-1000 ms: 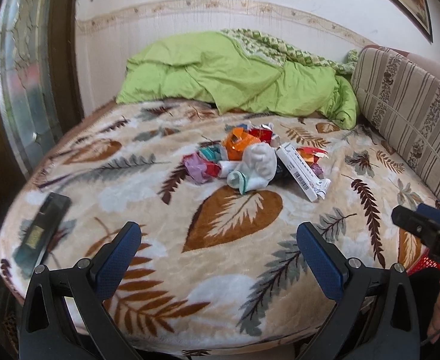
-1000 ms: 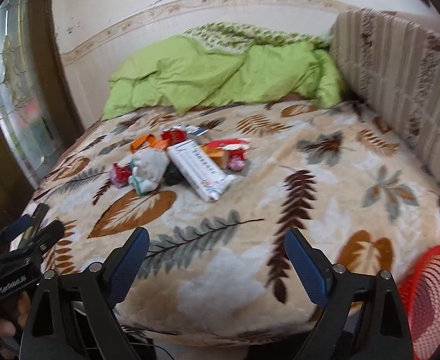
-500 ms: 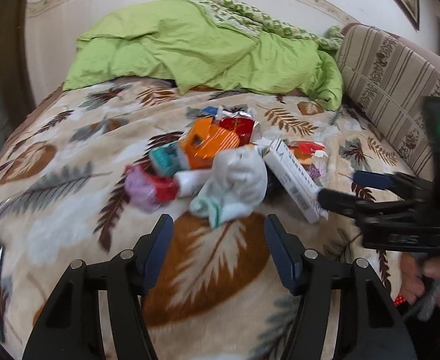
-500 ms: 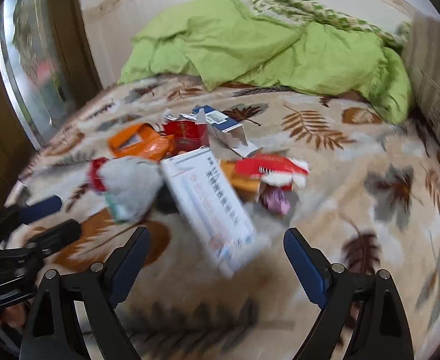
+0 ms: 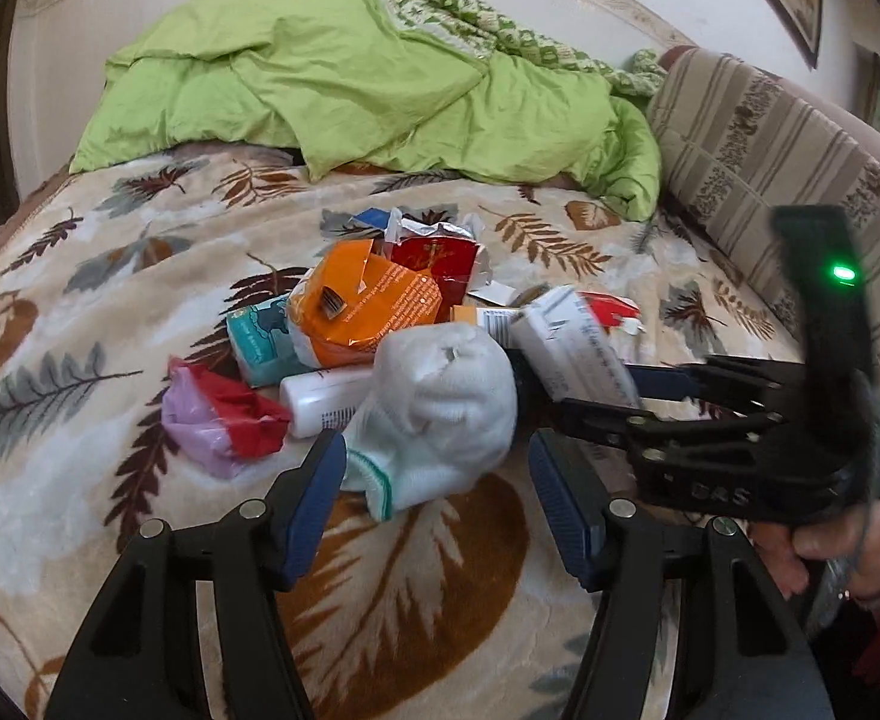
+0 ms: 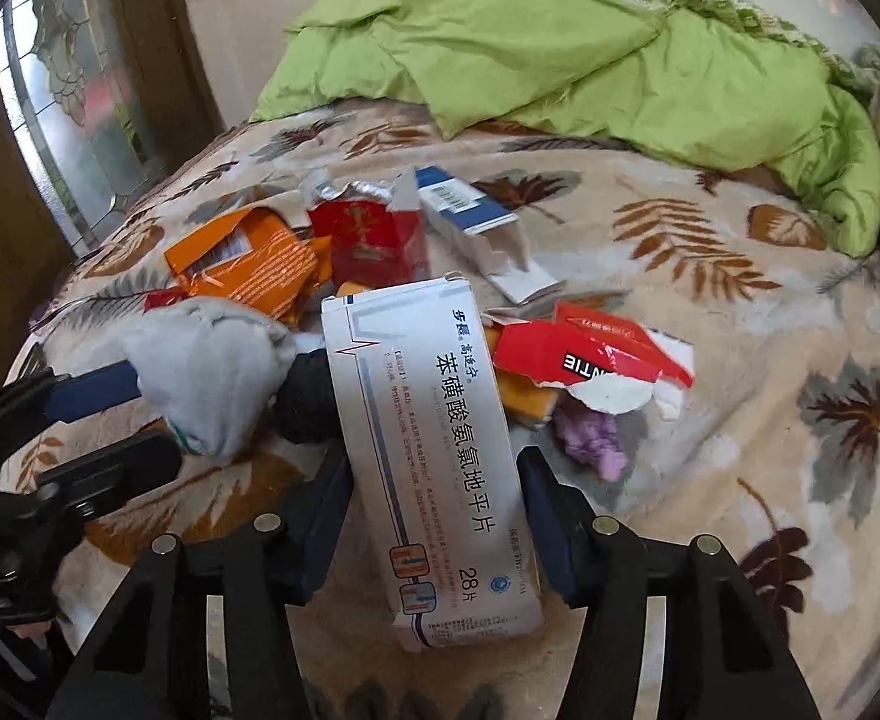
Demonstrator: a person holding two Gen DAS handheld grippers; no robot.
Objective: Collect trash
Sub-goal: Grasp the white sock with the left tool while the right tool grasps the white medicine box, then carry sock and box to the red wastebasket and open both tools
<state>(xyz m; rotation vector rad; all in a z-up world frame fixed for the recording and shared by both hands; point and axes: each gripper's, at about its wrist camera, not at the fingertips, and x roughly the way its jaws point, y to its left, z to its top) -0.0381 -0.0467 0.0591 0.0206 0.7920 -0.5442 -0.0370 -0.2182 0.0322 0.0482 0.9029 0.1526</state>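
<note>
left gripper (image 5: 434,504) spread round soft sock (image 5: 440,414) | right gripper (image 6: 434,510) spread astride light, crushable box (image 6: 434,450); pinch long sides

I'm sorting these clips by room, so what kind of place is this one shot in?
Most likely a bedroom in a home. The trash lies on a bed under a leaf-patterned blanket, a rumpled green duvet is heaped at the far side, and a striped padded headboard runs along the right.
</note>
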